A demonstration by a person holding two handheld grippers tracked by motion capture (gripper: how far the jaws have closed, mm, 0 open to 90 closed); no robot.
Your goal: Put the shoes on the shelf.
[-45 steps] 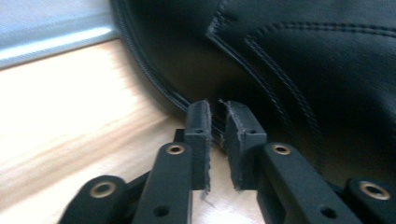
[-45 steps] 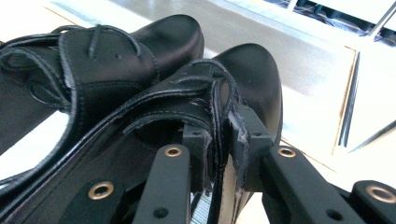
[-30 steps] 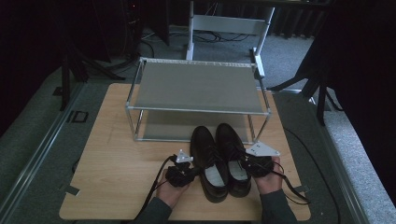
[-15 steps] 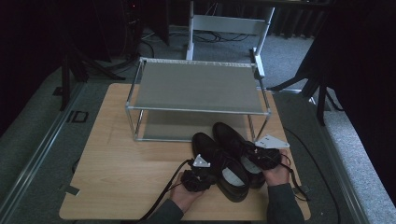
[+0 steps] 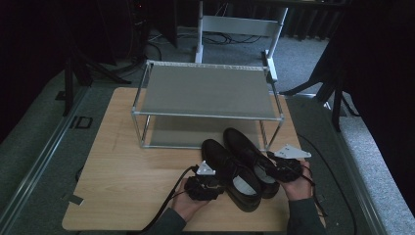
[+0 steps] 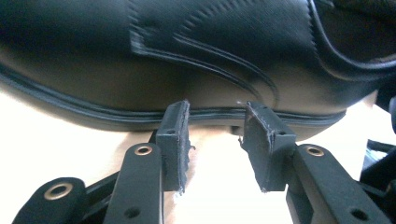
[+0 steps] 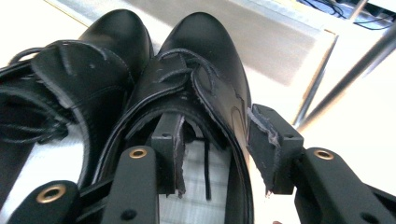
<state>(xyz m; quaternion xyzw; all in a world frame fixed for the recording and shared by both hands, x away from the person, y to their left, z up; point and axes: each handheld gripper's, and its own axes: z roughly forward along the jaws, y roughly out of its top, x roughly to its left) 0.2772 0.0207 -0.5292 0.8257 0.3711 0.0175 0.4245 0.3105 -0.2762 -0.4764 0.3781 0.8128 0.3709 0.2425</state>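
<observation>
Shoes [image 5: 242, 164] just before rack [image 5: 205, 95], not yet shelved.
Right gripper [image 7: 215, 140] straddling one shoe's side wall, jaws parted; left gripper [image 6: 212, 140] open against the other's sole.

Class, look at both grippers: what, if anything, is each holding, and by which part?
The right gripper straddles the right shoe's side wall beside the opening, one jaw inside, not visibly clamped. The left gripper holds nothing; its open jaws meet the left shoe's sole edge.

Your two shoes [image 5: 240, 166] sit side by side on the tabletop [image 5: 117, 166], just in front of the rack [image 5: 205, 93], toes pointing toward it.
</observation>
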